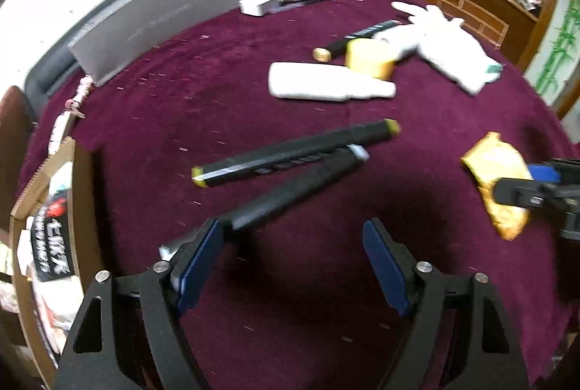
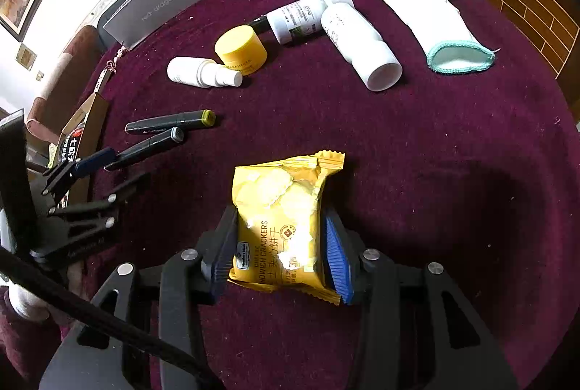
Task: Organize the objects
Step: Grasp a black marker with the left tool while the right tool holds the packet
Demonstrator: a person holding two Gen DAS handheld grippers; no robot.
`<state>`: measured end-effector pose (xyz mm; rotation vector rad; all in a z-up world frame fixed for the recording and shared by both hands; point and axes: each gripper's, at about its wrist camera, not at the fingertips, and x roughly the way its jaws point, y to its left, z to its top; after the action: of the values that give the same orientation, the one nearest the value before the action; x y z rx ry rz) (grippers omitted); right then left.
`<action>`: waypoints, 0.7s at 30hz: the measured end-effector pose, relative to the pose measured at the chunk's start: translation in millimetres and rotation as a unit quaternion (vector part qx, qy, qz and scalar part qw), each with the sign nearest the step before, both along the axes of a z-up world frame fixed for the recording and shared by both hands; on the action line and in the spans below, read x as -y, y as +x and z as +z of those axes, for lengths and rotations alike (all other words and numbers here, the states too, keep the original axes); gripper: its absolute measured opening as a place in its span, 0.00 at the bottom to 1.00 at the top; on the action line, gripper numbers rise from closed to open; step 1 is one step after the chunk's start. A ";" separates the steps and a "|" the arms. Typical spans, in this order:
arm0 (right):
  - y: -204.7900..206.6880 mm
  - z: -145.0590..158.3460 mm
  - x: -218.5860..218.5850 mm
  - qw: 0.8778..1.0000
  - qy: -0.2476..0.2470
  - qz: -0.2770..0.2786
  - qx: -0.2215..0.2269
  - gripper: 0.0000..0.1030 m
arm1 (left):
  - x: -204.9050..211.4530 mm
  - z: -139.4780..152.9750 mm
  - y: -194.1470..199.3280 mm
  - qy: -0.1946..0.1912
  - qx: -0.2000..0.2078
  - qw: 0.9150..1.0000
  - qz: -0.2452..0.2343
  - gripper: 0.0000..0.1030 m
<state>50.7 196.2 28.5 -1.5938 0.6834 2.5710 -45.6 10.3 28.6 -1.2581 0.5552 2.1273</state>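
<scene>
The left gripper's (image 1: 293, 257) fingers (image 1: 197, 259) are spread with nothing pinched between them; its left pad sits against the near end of a black marker (image 1: 290, 188), touching from one side only. At its nine o'clock stands a cardboard box (image 1: 78, 208) holding packets. At twelve o'clock lie a second marker (image 1: 295, 154), then a white spray bottle (image 1: 328, 85), a yellow jar (image 1: 368, 58) and a white glove (image 1: 447, 41) on the maroon tablecloth (image 1: 181, 92). The right gripper (image 2: 279, 255) has both pads clamped on a yellow cracker packet (image 2: 282, 219), which sticks out toward twelve o'clock. Two white bottles (image 2: 359, 41) lie beyond it, near the glove at one o'clock.
</scene>
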 end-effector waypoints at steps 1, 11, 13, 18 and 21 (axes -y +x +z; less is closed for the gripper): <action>0.0 0.1 0.6 1.000 0.000 0.000 0.000 0.43 | -2.2 -1.3 4.4 0.007 0.020 1.000 -0.011 0.46; 1.3 -0.1 -3.0 1.000 -0.008 0.001 0.000 0.43 | -5.0 24.1 17.2 0.033 -0.006 0.998 -0.048 0.35; 1.4 -0.3 -3.9 1.000 -0.010 0.000 0.001 0.43 | 1.6 26.8 0.7 0.025 -0.018 0.999 -0.037 0.35; 0.9 -0.3 -3.4 1.000 -0.009 0.001 0.001 0.43 | 12.3 13.6 -36.5 0.019 0.000 1.000 -0.020 0.35; 0.6 -0.5 -4.0 1.000 -0.012 0.002 0.000 0.43 | 9.0 -0.7 -37.9 0.006 0.024 0.999 -0.038 0.37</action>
<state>51.3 200.2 28.0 -1.6040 0.7156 2.5741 -83.5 1.2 27.9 -1.2581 0.5595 2.0297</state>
